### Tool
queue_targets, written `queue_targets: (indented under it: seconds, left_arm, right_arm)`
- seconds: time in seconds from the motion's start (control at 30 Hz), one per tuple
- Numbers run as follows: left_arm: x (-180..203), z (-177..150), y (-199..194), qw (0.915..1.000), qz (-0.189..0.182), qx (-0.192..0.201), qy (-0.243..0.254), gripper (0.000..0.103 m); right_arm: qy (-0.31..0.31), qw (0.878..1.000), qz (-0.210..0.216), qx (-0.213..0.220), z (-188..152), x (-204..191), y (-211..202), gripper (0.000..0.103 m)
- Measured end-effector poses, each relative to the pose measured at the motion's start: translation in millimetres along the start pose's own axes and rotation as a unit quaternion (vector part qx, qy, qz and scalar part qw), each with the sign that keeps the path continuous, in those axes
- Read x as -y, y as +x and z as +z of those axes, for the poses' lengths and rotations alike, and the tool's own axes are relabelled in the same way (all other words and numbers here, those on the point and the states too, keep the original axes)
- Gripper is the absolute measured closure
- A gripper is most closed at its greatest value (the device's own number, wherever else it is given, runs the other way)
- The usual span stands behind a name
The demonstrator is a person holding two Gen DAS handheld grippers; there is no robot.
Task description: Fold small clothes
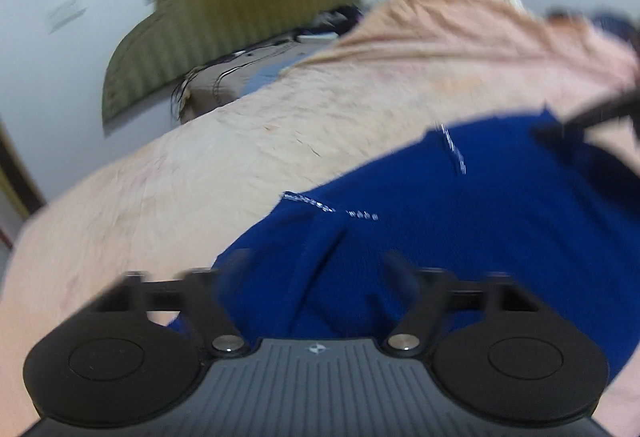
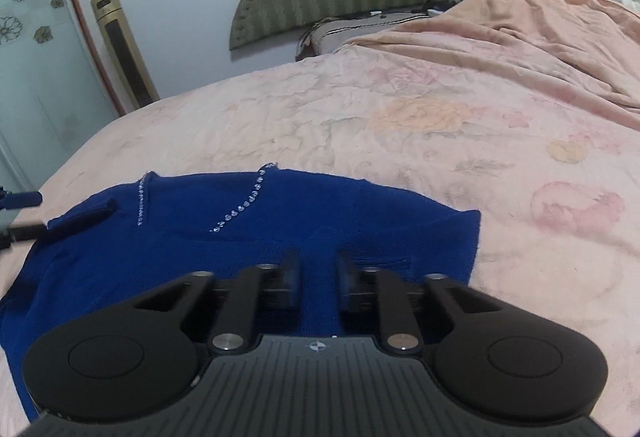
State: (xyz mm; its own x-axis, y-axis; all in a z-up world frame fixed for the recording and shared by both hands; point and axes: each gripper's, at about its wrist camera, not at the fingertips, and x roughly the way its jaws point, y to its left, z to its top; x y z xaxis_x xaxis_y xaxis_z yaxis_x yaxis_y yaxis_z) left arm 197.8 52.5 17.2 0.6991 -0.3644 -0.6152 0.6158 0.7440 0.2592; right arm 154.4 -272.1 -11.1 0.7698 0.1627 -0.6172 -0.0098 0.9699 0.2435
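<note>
Straddling the blue sweater [image 2: 248, 249] dead ahead on the bed [image 2: 400, 109], your right gripper [image 2: 318, 273] stood slightly apart; left gripper [image 1: 316, 269] gaped wide.

Both grippers same build: left gripper [image 1: 316, 277] and right gripper [image 2: 318, 273] are matte black, two big round discs flanking a ribbed grey centre plate with a small white star-like logo. Silver pivot screws on black link arms. Left fingers blurred, right fingers [image 2: 290, 277] blocky black.
</note>
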Motion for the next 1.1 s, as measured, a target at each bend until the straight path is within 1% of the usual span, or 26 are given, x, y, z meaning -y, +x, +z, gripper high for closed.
queue_targets:
  seconds: [0.03,0.07,0.1,0.17,0.23,0.27,0.3,0.37,0.47,0.5,0.53,0.57,0.6,0.63,0.67,0.7,0.73,0.77,0.8,0.87,0.9,0.97,1.0,1.03,1.07,1.1]
  left_arm:
    - [3.5,1.2,7.9,0.9999,-0.002,-0.015,0.005,0.095]
    - [3.5,2.5,17.0,0.9994,-0.007,-0.032,-0.006,0.099]
    - [3.2,3.5,22.2,0.9991,-0.009,-0.039,-0.017,0.101]
    - [4.2,5.7,19.6,0.9995,0.014,-0.017,-0.021,0.103]
    - [-4.4,12.8,11.5,0.9987,0.023,0.004,-0.046,0.103]
    - [-10.5,18.0,10.7,0.9979,0.025,0.008,-0.059,0.103]
    - [-15.4,22.9,12.6,0.9972,0.031,0.007,-0.067,0.103]
    - [-21.9,30.6,26.1,0.9953,0.058,-0.001,-0.077,0.103]
    - [-26.0,31.7,47.8,0.9936,0.07,-0.012,-0.088,0.103]
    - [-31.2,29.6,48.3,0.9921,0.061,-0.008,-0.109,0.103]
    - [-38.0,25.9,44.3,0.9902,0.038,0.001,-0.134,0.102]
    - [-45.7,22.1,37.5,0.9872,-0.001,0.01,-0.159,0.102]
    - [-51.2,19.1,30.9,0.9843,-0.037,0.015,-0.172,0.101]
    - [-53.6,16.6,23.4,0.9838,-0.058,0.015,-0.169,0.098]
    - [-53.4,15.2,16.4,0.9859,-0.07,0.012,-0.151,0.096]
    - [-50.3,14.1,11.0,0.989,-0.072,0.012,-0.128,0.085]
    - [-45.8,13.4,5.6,0.9925,-0.066,0.013,-0.102,0.057]
    - [-40.3,12.7,1.4,0.995,-0.059,0.016,-0.08,0.035]
    - [-34.4,12.1,-1.5,0.9967,-0.052,0.022,-0.058,0.004]
    - [-19.4,10.5,-6.4,0.9983,-0.039,0.043,-0.01,0.002]
    - [-13.5,11.8,-3.4,0.9987,-0.035,0.038,0.008,0.002]
    - [-5.2,13.7,13.2,0.9993,-0.032,0.004,0.018,0.008]
    - [-3.0,13.5,23.0,0.999,-0.038,-0.017,0.016,0.033]
    - [-1.4,12.6,33.9,0.9982,-0.04,-0.042,0.012,0.073]
    - [-1.8,10.6,45.5,0.9972,-0.034,-0.067,0.002,0.089]
    - [-4.6,8.8,53.1,0.9964,-0.024,-0.08,-0.014,0.097]
  right_arm:
    - [0.0,1.0,-0.004,0.003,-0.6,-0.1,-1.1,0.094]
    - [-0.002,1.0,-0.006,0.006,-1.1,-0.6,-2.9,0.096]
    - [-0.007,1.0,-0.01,0.008,-1.3,-1.9,-4.4,0.096]
    - [-0.016,0.999,-0.02,0.023,-0.6,-5.3,-9.9,0.097]
    - [-0.017,0.999,-0.025,0.045,2.9,-6.5,-17.1,0.097]
    - [-0.019,0.998,-0.027,0.057,5.6,-6.7,-20.6,0.097]
    - [-0.021,0.997,-0.031,0.068,8.9,-6.5,-23.1,0.097]
    - [-0.024,0.996,-0.044,0.077,17.0,-5.7,-20.4,0.097]
    - [-0.019,0.995,-0.058,0.084,27.9,-4.8,-4.6,0.097]
    - [-0.023,0.994,-0.066,0.086,30.2,-6.3,1.2,0.097]
    - [-0.03,0.993,-0.074,0.088,32.5,-8.0,7.0,0.097]
    - [-0.034,0.992,-0.08,0.088,33.7,-9.6,10.6,0.097]
    - [-0.038,0.992,-0.082,0.087,33.7,-11.7,12.2,0.097]
    - [-0.043,0.992,-0.081,0.084,33.2,-12.8,12.3,0.097]
    - [-0.051,0.992,-0.081,0.082,32.0,-13.9,10.9,0.097]
    - [-0.06,0.991,-0.083,0.081,30.5,-16.1,8.9,0.097]
    - [-0.07,0.991,-0.087,0.08,28.6,-17.8,7.2,0.097]
    - [-0.075,0.99,-0.088,0.079,26.8,-19.0,5.3,0.097]
    - [-0.075,0.991,-0.084,0.077,25.7,-18.6,4.0,0.097]
    - [-0.071,0.992,-0.079,0.074,24.2,-18.1,3.1,0.097]
    - [-0.07,0.992,-0.078,0.073,23.3,-18.1,3.3,0.097]
    - [-0.069,0.992,-0.078,0.071,21.8,-18.0,4.0,0.097]
    - [-0.068,0.992,-0.078,0.07,21.3,-18.0,4.1,0.097]
    - [-0.067,0.992,-0.078,0.069,21.4,-18.1,4.1,0.097]
    - [-0.068,0.992,-0.078,0.069,21.2,-18.3,4.0,0.097]
    - [-0.067,0.992,-0.078,0.07,21.3,-18.3,3.5,0.097]
